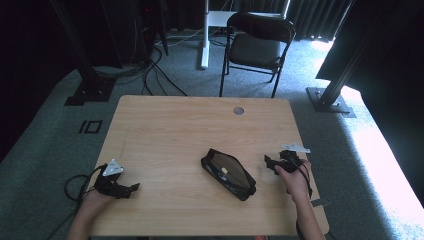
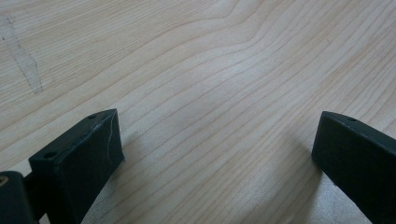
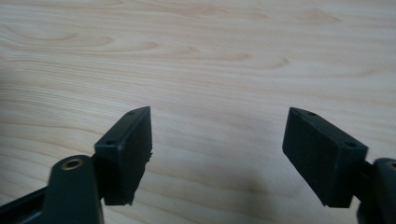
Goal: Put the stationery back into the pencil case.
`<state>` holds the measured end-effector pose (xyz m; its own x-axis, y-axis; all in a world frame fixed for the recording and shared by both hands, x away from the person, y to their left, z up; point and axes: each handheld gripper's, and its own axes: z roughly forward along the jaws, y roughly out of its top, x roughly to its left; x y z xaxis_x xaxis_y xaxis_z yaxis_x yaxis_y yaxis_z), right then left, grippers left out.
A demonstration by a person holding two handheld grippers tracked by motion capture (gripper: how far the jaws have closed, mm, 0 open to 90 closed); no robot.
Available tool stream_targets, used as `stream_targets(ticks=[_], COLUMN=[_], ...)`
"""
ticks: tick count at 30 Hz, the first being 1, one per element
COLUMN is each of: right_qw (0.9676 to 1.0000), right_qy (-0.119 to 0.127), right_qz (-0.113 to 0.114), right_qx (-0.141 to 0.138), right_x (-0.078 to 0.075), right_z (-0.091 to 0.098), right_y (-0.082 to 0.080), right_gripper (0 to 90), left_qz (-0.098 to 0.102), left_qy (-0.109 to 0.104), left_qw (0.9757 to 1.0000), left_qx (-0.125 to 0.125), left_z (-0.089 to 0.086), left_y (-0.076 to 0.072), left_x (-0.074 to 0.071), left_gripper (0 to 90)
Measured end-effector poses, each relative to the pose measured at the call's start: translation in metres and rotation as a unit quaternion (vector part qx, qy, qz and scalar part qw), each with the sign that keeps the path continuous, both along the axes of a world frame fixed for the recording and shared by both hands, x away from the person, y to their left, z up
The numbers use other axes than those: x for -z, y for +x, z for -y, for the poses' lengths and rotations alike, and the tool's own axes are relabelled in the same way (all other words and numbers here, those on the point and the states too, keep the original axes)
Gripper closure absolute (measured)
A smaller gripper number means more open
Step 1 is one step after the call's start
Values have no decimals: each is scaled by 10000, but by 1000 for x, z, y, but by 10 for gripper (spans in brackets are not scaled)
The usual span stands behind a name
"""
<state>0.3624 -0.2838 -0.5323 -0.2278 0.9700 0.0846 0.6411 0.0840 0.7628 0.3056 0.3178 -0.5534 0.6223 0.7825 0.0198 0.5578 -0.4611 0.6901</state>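
A black zip pouch (image 1: 228, 173) with a see-through panel lies on the wooden table (image 1: 170, 125), right of centre near the front. To its right, a hand holds my right gripper (image 1: 268, 164) low over the tabletop, a short gap from the pouch. Its jaws stand wide apart in the right gripper view, with bare wood between them (image 3: 217, 140). My left gripper (image 1: 134, 188) rests at the table's front left corner, far from the pouch. Its jaws are also spread wide over bare wood (image 2: 215, 149). Neither gripper holds anything.
A round cable hole (image 1: 238, 110) sits near the table's far edge. A black folding chair (image 1: 256, 42) stands behind the table on grey carpet. Cables (image 1: 75, 185) trail off the front left corner.
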Motion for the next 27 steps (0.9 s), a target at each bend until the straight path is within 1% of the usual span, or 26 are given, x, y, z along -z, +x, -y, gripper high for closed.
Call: stream_targets(ticks=[2, 3, 4, 5, 6, 8, 9, 10, 11, 12, 14, 15, 17, 18, 20, 24, 27], right_qw=[9999, 9998, 9998, 9996, 9995, 9994, 9992, 9987, 9983, 9981, 9979, 9977, 9976, 9972, 9966, 9965, 9956], right_qy=[-23, -84, -84, -172, -198, -237, -233, -208, -262, -322, -358, -397, -375, -377, -368, -369, -359], right_qz=[-22, -39, -39, -75, -81, -104, -130, -240, -303, -294, -311, -269, -202, -191, -201, -194, -201], right_qx=[102, 179, 179, 200, 219, 231, 292, 410, 428, 435, 451, 477, 551, 616, 712, 725, 840], right_x=[3, 6, 6, 9, 10, 12, 14, 16, 17, 19, 22, 23, 25, 26, 26, 26, 27], right_z=[3, 5, 5, 6, 6, 7, 8, 9, 10, 11, 12, 12, 12, 13, 12, 14, 15], right_y=[-3, -6, -6, -9, -10, -11, -14, -17, -18, -20, -23, -25, -28, -30, -34, -40, -45], right_gripper=[196, 195, 195, 194, 194, 189, 185, 185, 185, 186, 180, 175, 163, 137, 134, 133, 134], left_qz=[0, 1, 1, 1, 0, 0, 0, 0, 0, 1, 0, 1, 1, 1, 0, 0, -1], left_qy=[1, -1, -1, -1, 0, -1, 0, 0, 0, 0, 0, 0, 0, -1, 0, -4, -8], left_qw=[10000, 10000, 10000, 10000, 10000, 10000, 10000, 10000, 10000, 10000, 10000, 10000, 10000, 10000, 10000, 10000, 10000], left_qx=[0, -1, -1, -2, 0, -1, -1, -1, 0, -1, 0, 0, 0, -1, 0, -8, -27], left_z=[0, 0, 0, 0, 0, 0, 0, 0, 0, 0, 0, 0, 0, 0, 0, 0, 0], left_y=[0, 0, 0, 0, 0, 0, 0, 0, 0, 0, 0, 0, 0, 0, 0, 0, -1], left_x=[0, 0, 0, 0, 0, 0, 0, 0, 0, 0, 0, 0, 0, 0, 0, 0, 0], left_gripper=[21, 21, 21, 21, 21, 21, 21, 21, 21, 21, 21, 22, 21, 21, 21, 21, 21])
